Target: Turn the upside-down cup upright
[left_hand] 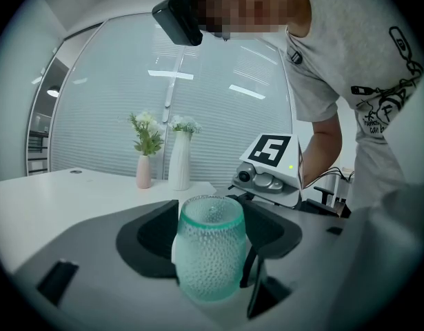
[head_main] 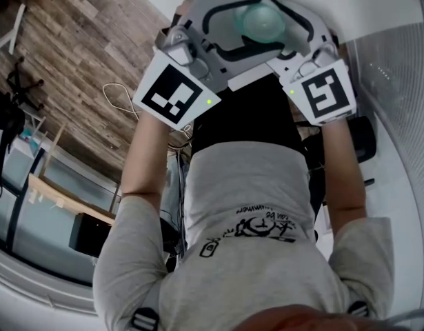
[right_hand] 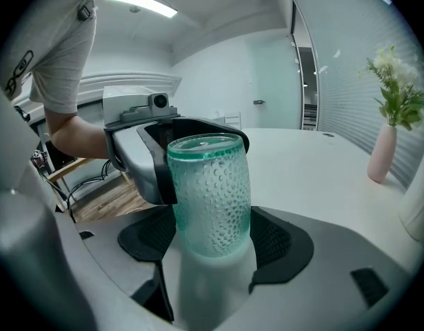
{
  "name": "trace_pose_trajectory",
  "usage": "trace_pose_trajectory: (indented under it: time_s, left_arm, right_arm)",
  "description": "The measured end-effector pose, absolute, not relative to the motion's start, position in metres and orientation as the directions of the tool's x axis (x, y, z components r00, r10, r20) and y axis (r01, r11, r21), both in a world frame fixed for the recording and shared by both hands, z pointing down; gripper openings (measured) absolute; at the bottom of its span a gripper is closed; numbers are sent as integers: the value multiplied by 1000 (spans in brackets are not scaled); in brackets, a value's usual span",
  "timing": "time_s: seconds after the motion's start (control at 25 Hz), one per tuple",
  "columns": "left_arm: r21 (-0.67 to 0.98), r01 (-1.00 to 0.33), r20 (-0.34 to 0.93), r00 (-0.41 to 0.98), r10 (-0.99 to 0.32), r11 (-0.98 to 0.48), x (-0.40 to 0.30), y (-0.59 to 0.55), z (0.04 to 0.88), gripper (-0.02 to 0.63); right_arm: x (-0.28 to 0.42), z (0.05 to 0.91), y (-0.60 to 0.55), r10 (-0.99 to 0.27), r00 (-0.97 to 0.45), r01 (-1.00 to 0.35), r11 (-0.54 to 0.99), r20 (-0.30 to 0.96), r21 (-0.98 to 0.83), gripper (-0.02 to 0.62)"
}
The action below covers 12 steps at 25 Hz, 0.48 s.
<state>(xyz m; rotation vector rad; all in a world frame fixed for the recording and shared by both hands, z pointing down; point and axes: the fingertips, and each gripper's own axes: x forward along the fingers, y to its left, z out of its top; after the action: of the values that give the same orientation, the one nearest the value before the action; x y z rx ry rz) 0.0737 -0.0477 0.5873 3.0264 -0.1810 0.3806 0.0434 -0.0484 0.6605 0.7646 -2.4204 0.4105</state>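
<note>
The cup (head_main: 263,21) stands on the table (head_main: 377,5) at 12 o'clock, between both grippers' jaws. The left gripper (left_hand: 210,243) lies at its 8 o'clock, the right gripper (right_hand: 212,250) at its 4 o'clock.

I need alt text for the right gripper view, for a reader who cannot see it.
A teal dimpled glass cup stands on a white table between the right claw's dark pads. The left claw reaches it from behind; a pink vase stands far right.

White table (left_hand: 32,198) spans the lower frame. At centre-left, towards its far edge, pink vase (left_hand: 143,172) and white vase (left_hand: 178,161) stand side by side. Lower centre: cup (left_hand: 210,254), apparently resting on it.
</note>
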Motion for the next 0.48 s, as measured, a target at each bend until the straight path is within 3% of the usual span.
trace_pose_trajectory:
  time_s: [0.48]
  left_arm:
    - [52,-124,245,964,-107,-991,72,-45,596,298]
  right_arm:
    - [41,670,-47,-426,-673,-602,790,605,-113,352]
